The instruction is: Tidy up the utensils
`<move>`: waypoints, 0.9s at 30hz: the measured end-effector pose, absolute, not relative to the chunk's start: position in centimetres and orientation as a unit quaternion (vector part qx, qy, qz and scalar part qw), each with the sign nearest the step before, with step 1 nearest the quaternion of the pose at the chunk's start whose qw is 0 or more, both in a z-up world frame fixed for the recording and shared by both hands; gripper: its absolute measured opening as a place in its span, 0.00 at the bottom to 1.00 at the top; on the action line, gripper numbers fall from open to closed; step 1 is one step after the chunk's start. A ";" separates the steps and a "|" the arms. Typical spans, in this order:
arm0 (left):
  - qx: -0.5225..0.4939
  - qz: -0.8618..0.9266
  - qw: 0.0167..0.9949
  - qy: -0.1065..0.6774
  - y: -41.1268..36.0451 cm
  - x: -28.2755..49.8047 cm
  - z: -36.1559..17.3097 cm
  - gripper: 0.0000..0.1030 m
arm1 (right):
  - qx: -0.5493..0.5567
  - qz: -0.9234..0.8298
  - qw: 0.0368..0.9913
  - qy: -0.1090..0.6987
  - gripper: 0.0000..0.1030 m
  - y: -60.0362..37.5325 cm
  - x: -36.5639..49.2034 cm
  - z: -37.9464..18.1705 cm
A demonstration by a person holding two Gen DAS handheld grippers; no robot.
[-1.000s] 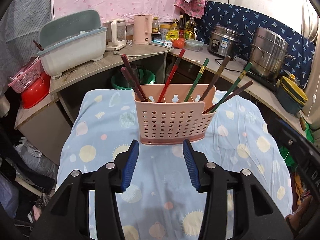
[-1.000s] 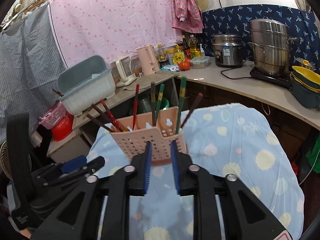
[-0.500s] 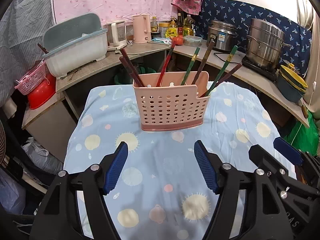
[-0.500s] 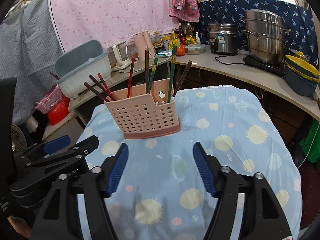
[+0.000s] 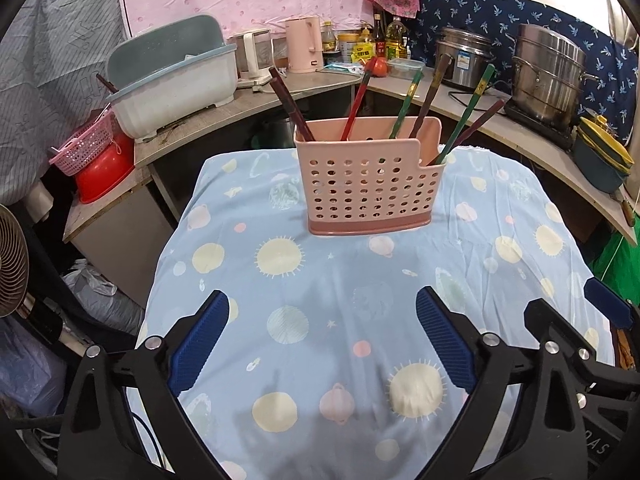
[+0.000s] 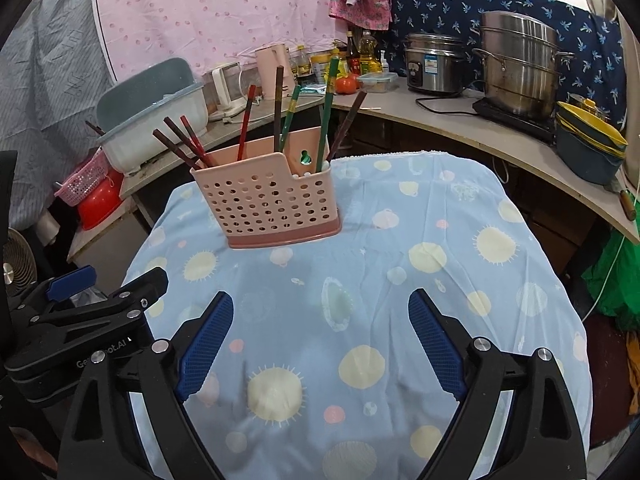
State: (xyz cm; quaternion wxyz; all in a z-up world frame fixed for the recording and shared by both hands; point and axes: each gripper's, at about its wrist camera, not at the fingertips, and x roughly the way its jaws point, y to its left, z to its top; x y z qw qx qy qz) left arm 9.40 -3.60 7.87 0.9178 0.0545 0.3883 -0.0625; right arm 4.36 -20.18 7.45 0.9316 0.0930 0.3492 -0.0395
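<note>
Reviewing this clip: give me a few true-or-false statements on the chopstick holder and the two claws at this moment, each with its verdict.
1. The pink holder stands upright on the blue cloth. True.
2. The left claw grips a chopstick. False: its jaws, which have just been opening, are wide with nothing between them.
3. Chopsticks stand in the holder. True.
4. The right claw touches the holder. False: it is open, clear of it, over bare cloth.
5. Loose chopsticks lie on the cloth. False: none show there.
</note>
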 end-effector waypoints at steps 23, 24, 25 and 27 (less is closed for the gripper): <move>0.056 -0.038 0.920 0.387 -3.1 8.7 7.5 0.91 | 0.075 -0.060 0.933 0.347 0.93 -19.7 3.7 7.3; 0.056 -0.036 0.921 0.385 -3.1 8.6 7.5 0.91 | 0.075 -0.060 0.933 0.347 0.93 -19.7 3.7 7.3; 0.058 -0.033 0.922 0.382 -3.1 8.6 7.6 0.91 | 0.074 -0.060 0.933 0.348 0.93 -19.6 3.7 7.2; 0.059 -0.031 0.922 0.382 -3.1 8.6 7.5 0.91 | 0.074 -0.060 0.932 0.349 0.93 -19.5 3.7 7.1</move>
